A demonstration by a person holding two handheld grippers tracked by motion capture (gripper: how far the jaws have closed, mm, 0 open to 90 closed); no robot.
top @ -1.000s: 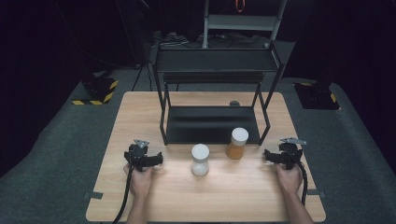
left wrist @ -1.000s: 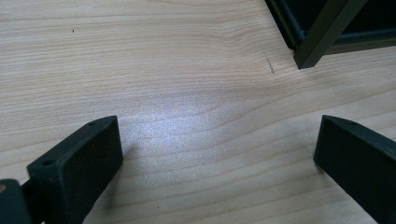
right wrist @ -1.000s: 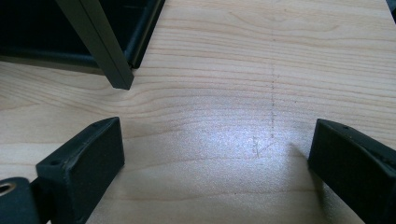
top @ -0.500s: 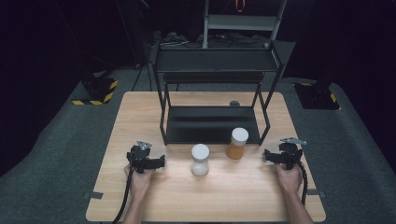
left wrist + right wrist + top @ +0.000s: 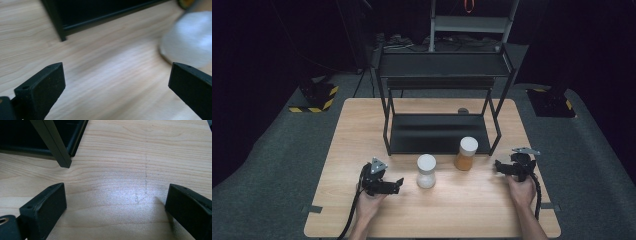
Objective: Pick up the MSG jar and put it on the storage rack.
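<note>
While the white-lidded jar (image 5: pixel 426 170) is standing upright on the wooden table (image 5: pixel 462 205), just in front of the black shelf rack (image 5: pixel 439 132), the left gripper (image 5: pixel 399 184) is lying low beside it with its jaws pointing toward the jar and spread wide, holding nothing. The jar is sitting apart from the gripper, and the wide spread is probably being kept so the jaws can pass around the jar's body. An amber jar (image 5: pixel 465 153) with a pale lid is standing near the white one, closer to the rack's front right leg, and the two are not touching. Farther out, the right gripper (image 5: pixel 498 166) is resting near the table's right edge, its jaws likewise spread and empty, aiming roughly toward the amber jar but well apart from it. The high view is giving the whole layout: both jars, the rack's two shelves and the person's forearms coming in from below. The left gripper view is adding what that one cannot: the white jar (image 5: pixel 190 40) looming blurred at the upper right, outside the open jaws rather than between them, so the gripper is judged not yet lined up. The right gripper view is showing bare wood between its jaws and a rack leg (image 5: pixel 53 143) ahead at the left.
</note>
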